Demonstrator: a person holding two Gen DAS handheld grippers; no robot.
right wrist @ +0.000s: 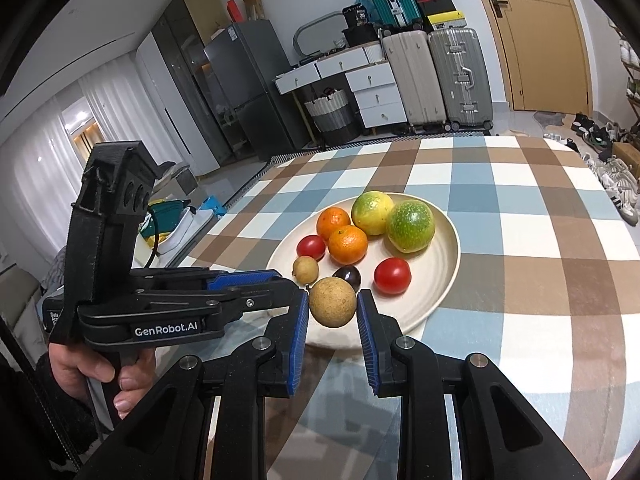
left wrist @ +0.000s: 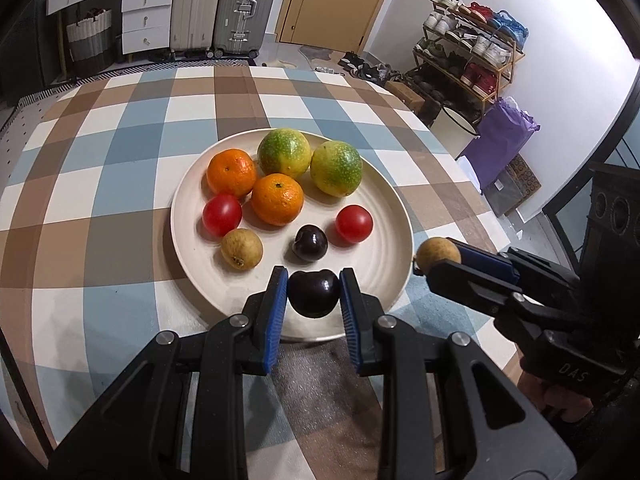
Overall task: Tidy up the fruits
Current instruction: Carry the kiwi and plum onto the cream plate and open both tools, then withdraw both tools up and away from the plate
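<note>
In the right wrist view the left gripper shows only side-on, so the dark cherry it carries is hidden there behind its body; in the left wrist view the right gripper is also seen from the side, its far finger mostly covered by the longan it holds. The left jaws are clamped on the glossy, near-black cherry above the near rim of the plate; the right jaws are clamped on the tan, matte, faintly rough longan, just off the plate's right edge in the left view, over its near rim in the right wrist view. The finger pads are blue and ribbed, the frames black plastic with silver pivots. The plate is round, cream, finely ridged in rings, on a checked tablecloth of blue, brown and white. On the plate, counted: two mandarins with pitted orange skin; two round green-yellow mottled fruits; two smooth red cherry tomatoes; one second longan; one second dark cherry; eight pieces lying there, ten with the two held.
</note>
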